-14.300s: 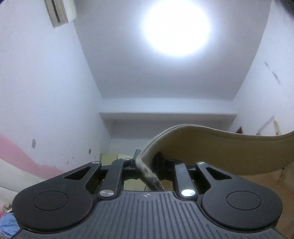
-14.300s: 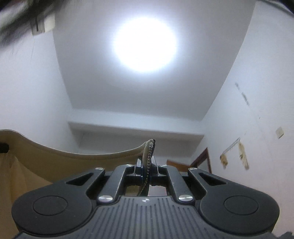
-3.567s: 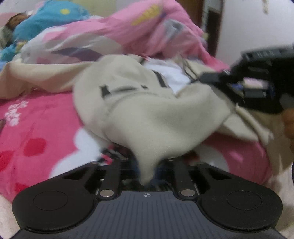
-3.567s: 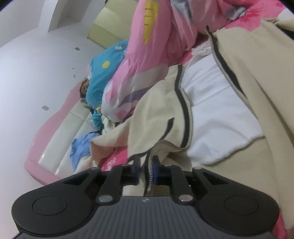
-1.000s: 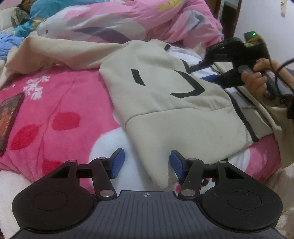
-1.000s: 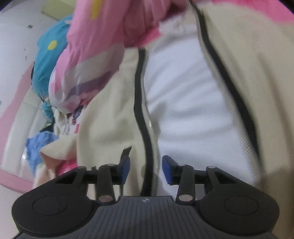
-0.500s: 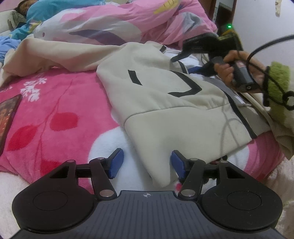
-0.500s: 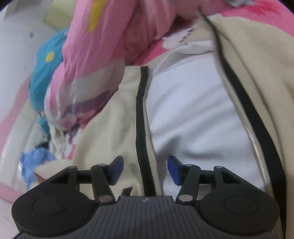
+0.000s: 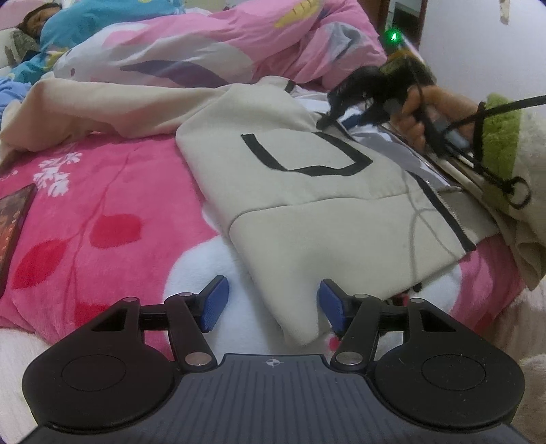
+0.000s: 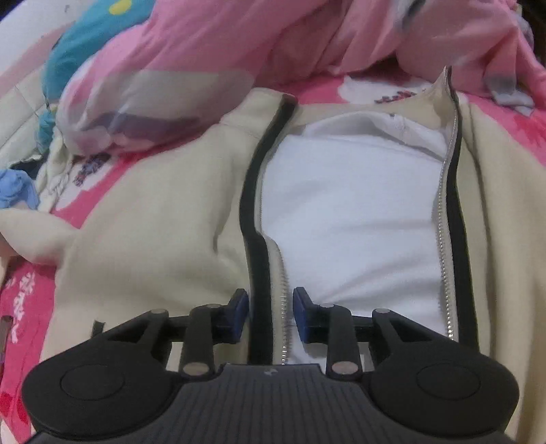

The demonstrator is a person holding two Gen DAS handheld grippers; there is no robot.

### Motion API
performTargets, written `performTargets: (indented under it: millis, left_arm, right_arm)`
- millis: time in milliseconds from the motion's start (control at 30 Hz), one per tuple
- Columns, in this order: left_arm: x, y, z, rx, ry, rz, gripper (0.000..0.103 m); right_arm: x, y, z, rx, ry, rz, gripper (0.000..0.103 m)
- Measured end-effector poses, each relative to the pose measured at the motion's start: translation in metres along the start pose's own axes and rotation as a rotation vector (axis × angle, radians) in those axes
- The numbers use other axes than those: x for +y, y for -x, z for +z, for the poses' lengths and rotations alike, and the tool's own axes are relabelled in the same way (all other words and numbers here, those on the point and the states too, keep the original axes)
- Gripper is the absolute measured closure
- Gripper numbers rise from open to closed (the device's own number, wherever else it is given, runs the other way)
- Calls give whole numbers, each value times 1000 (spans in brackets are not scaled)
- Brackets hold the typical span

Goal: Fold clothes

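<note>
— Nearest first: what are the tools doing?

— Left gripper (image 9: 271,304) hangs low over the near edge of the bed, jaws about half apart, blue pads (image 9: 214,303) bare. The near hem corner of the cream jacket (image 9: 307,211) lies between them, closer to the right pad; no pad presses it.

— And the other tool?

— Right gripper (image 10: 269,312) is over the jacket's open front. Jaws are closing, narrower than the left's. The left zipper edge (image 10: 259,239), black tape with silver teeth, runs up between the pads (image 10: 239,309). A gap shows on both sides, so no grip yet.

— Where does the jacket lie?

— Spread on the pink floral blanket (image 9: 102,205), front up, unzipped. From the left wrist view: black angular markings on the left panel, one sleeve (image 9: 102,109) trailing far left. From the right wrist view: white lining (image 10: 351,211) exposed between the two zipper edges, collar at the far end.

— Farther off?

— Right side, a hand (image 9: 430,112) holding the right tool, green cuff (image 9: 501,136) behind it, black cord looped over it. Left edge, a dark flat object (image 9: 13,232), cut off by the frame. Far, a heaped pink quilt (image 9: 221,44); beyond it, far left, a person (image 9: 78,24) lying under blue bedding.
</note>
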State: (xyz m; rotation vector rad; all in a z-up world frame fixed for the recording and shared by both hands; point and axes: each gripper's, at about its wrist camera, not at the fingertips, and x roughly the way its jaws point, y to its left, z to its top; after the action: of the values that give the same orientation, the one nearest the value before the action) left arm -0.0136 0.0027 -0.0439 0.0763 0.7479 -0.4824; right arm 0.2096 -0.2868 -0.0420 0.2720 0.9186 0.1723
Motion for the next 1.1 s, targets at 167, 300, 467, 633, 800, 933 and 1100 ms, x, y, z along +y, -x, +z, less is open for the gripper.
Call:
performTargets:
  millis: [167,300,467,633,800,933,1100]
  left_arm:
    - [5,1,-3,-13,-18,-42,37]
    - [9,1,-4,-16,-28,-81,37]
    - [13,1,-5,-24,-17,-108,36]
    - [13,1,-7,-30,-44,-116,35]
    - [15,-1,-8,-30,-51,-132,31]
    - [15,-1,-10,-37,-64,-145,29]
    - [17,0,-10,-42,-60,-160,28]
  right_arm:
    - [-23,40,34,-137,-158,36,53]
    - [-17,21,77,-100,-207,116,49]
    - [11,-48,131,23,-247,137,43]
    - [36,-93,181,47,-174,-59,42]
    - [58,-107,208,88,-59,-130,30]
    - [82,-143,205,231,121,-300,25]
    - [75,-169,193,243,86,-278,26]
